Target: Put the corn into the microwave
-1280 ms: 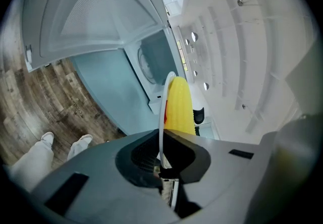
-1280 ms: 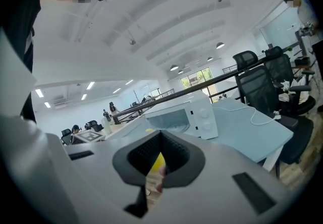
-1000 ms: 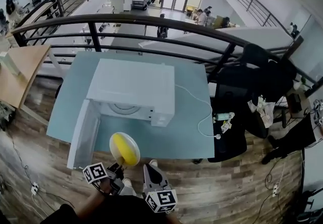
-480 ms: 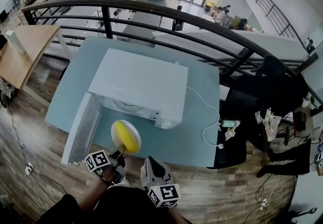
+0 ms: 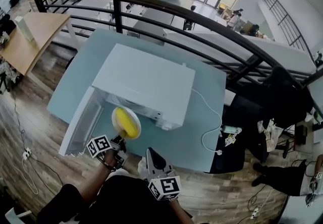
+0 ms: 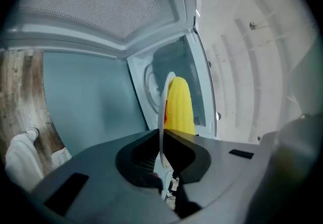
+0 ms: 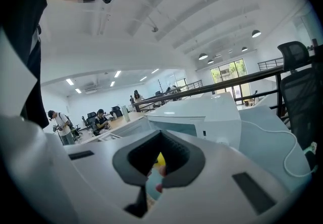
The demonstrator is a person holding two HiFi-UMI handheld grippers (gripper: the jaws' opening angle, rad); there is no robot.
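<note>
Now L gripper [image 6: 162, 147]: jaws pinched on plate [image 6: 162, 112] rim, corn [image 6: 179, 107] on it, facing open microwave [image 5: 146, 79].
R gripper [image 7: 157, 175]: jaws together, empty.

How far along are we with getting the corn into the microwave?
Done: the microwave has its door swung open, and the corn lies on a white plate. In hand: the left tool is shut on the plate's rim, holding it in front of the open cavity; the right tool is shut and empty. Left: carry the plate inside, set it down, let go.
</note>
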